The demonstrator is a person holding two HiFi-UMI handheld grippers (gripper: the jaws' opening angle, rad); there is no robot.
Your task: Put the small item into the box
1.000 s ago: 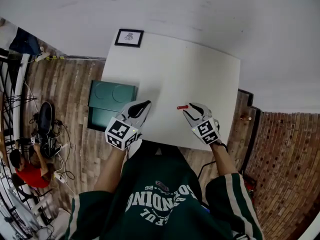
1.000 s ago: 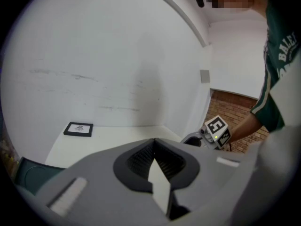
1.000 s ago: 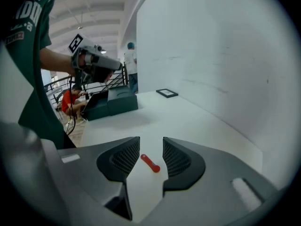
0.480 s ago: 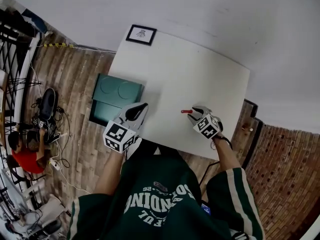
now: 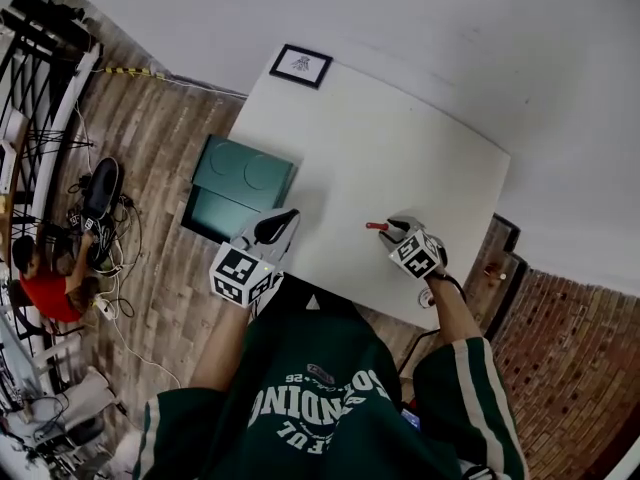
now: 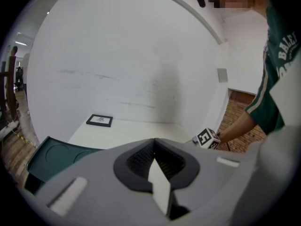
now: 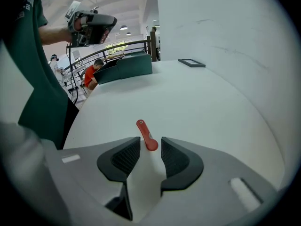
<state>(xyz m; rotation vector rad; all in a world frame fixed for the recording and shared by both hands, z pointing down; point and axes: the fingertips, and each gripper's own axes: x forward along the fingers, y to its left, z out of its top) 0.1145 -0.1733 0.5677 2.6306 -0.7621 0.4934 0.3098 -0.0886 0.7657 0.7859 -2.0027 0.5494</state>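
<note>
Wooden planks cover the floor at the far left, where a person in a red shirt sits among cables. Next comes the dark green box, which stands just beside the left edge of the white table; two round shapes show on its upper part. A small framed picture lies on the far left corner of the table.

The left gripper is held at the near edge of the table, close to the box. Its two jaws are pressed together, and nothing is between them.

More to the right, the small red item lies flat on the table, well apart from the box. The right gripper is directly at it. In the right gripper view the jaws stand apart, and the wider end of the red item sits between their tips, while its thin end points away from the gripper. Whether the jaws touch it, I cannot tell
</note>
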